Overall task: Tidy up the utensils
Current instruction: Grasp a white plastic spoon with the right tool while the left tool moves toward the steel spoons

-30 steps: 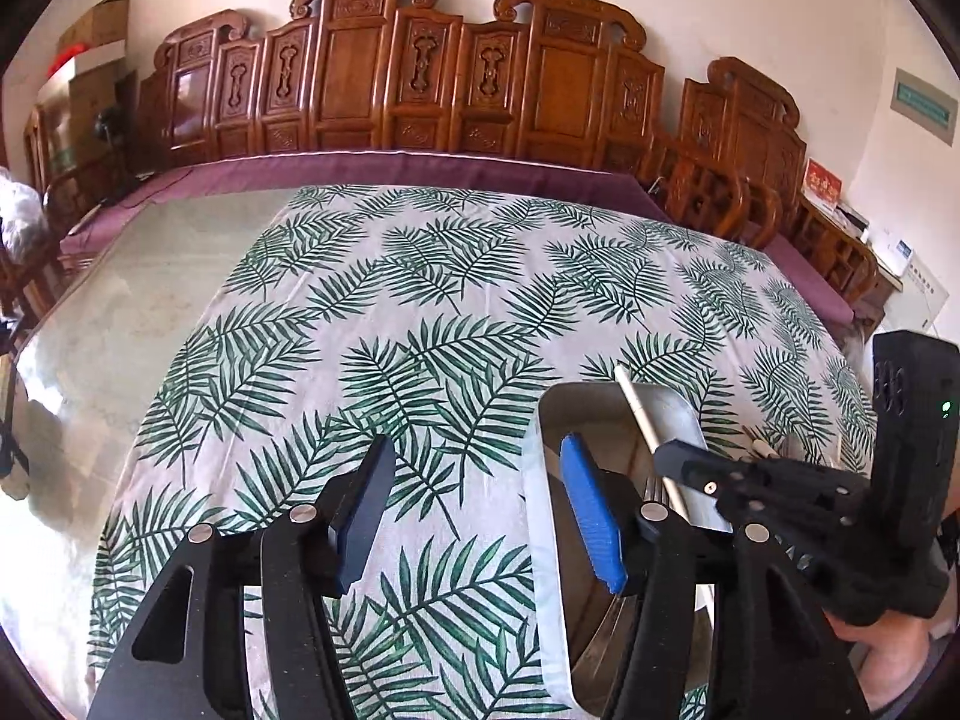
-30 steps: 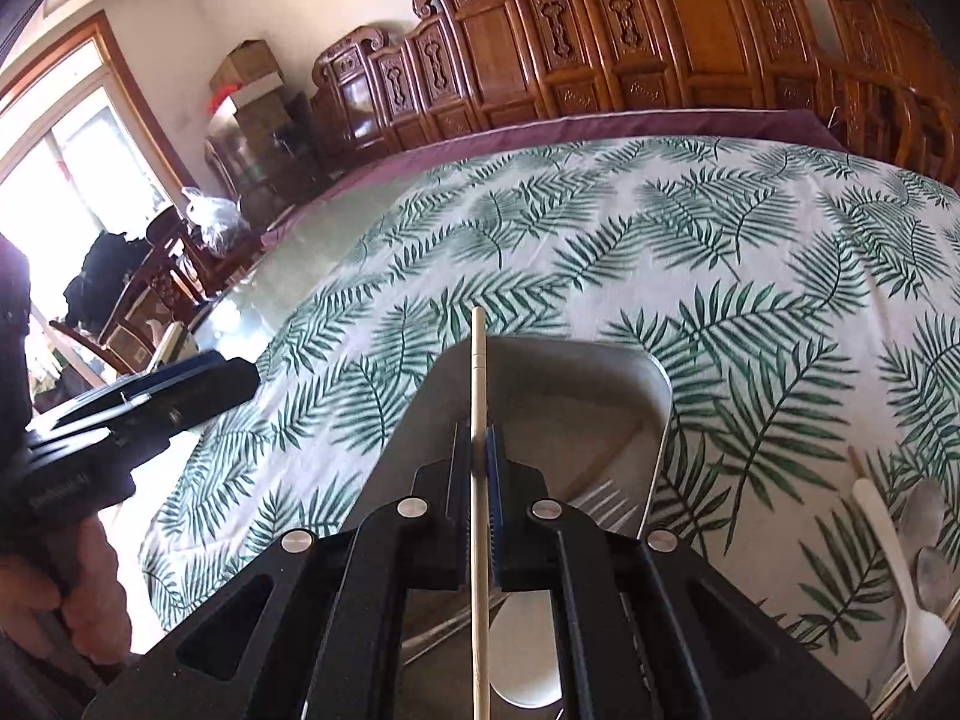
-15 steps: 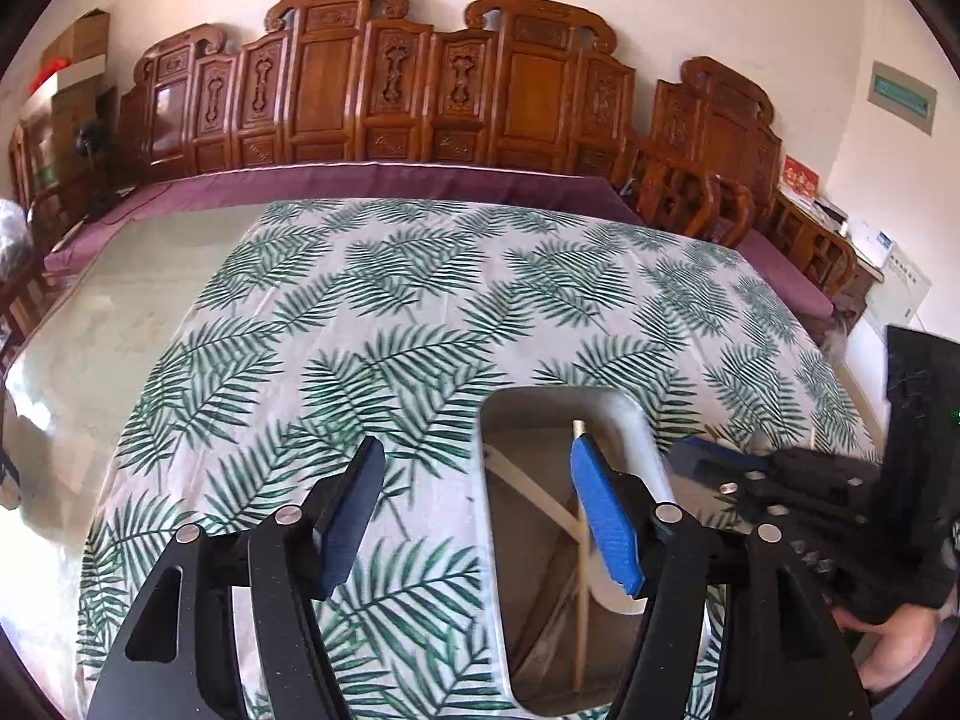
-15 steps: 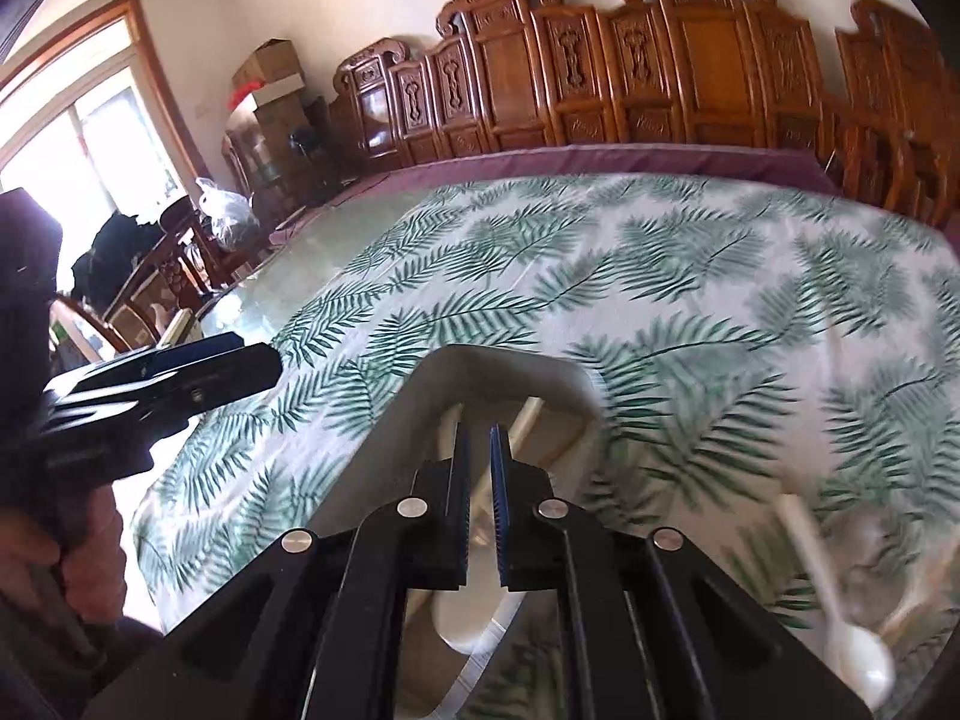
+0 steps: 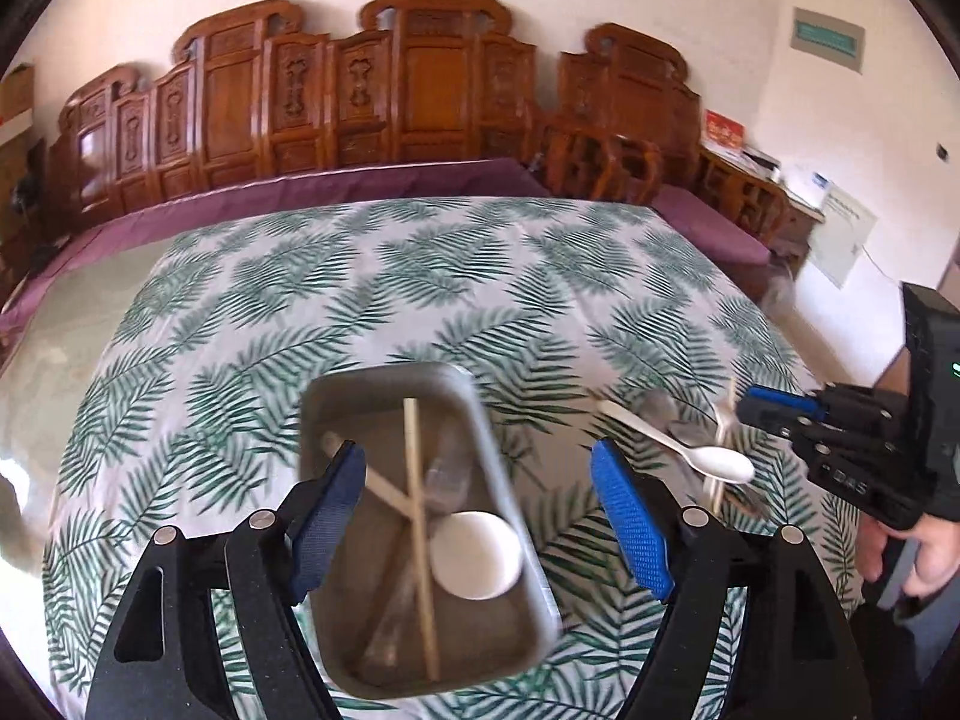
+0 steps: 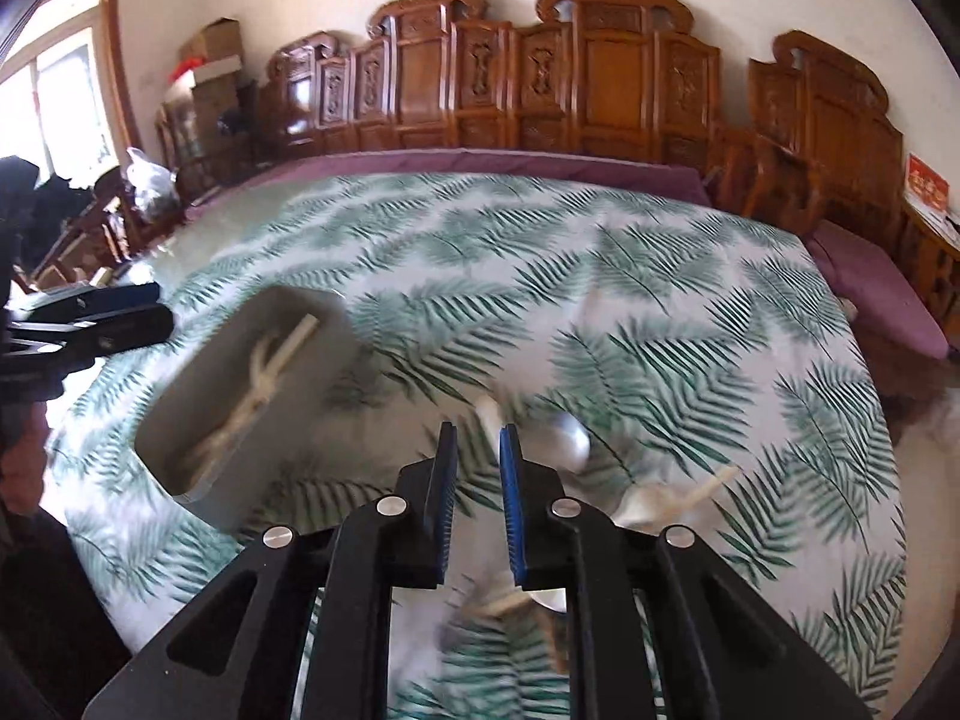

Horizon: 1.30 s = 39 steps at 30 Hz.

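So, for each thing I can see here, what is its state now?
Left claw: open wide, empty, over the tray; jaws just opened further.
Right claw: slightly open, empty; jaws just opening.
Grey tray: on the tablecloth, holds utensils.
Chopsticks: in the tray, crossed.
White spoon: outside the tray, lying on the tablecloth.
Metal spoon: on the cloth, outside the tray.

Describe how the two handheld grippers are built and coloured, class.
Both the left gripper and the right gripper are angular black frames with cut-out slots and silver pivot bolts, each carrying two ribbed blue pads. The right one's body bears pale lettering and a small green light.
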Motion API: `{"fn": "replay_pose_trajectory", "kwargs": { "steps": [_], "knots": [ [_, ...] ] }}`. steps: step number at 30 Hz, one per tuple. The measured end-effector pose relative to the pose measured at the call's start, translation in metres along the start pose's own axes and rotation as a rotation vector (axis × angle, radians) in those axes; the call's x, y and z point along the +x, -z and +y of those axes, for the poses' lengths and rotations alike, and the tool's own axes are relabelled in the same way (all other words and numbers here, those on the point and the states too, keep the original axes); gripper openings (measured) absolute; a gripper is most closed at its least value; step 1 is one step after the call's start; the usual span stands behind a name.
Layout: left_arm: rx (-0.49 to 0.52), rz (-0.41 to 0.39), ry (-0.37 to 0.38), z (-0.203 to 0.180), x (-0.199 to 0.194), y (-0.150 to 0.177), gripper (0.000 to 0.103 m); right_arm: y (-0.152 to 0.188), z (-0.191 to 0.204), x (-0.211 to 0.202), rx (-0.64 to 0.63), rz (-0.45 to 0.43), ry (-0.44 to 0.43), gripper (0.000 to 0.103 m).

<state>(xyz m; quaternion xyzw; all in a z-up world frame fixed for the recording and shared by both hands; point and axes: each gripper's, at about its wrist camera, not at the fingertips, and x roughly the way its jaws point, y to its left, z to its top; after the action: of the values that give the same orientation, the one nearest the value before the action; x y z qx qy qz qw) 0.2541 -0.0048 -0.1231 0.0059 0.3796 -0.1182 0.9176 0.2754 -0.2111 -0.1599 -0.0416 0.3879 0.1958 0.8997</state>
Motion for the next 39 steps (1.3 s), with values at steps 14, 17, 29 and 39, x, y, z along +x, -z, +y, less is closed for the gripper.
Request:
{"fn": "replay_pose_trajectory", "kwargs": {
  "steps": [14, 17, 29, 39],
  "knots": [
    [0.039, 0.055, 0.019, -0.034, 0.026, 0.017, 0.089, 0.028, -0.024, 0.069, 0.001, 0.149, -0.049, 0.022],
    [0.05, 0.062, 0.022, -0.04, 0.028, 0.018, 0.089, 0.027, -0.018, 0.076, -0.021, 0.16, -0.06, 0.022],
    [0.079, 0.074, 0.012, -0.048, 0.032, 0.021, 0.089, 0.028, -0.019, 0.092, -0.068, 0.198, -0.027, 0.018],
    [0.093, 0.081, 0.012, -0.057, 0.034, 0.024, 0.089, 0.023, -0.03, 0.066, -0.027, 0.135, -0.061, 0.008]
  ]
}}
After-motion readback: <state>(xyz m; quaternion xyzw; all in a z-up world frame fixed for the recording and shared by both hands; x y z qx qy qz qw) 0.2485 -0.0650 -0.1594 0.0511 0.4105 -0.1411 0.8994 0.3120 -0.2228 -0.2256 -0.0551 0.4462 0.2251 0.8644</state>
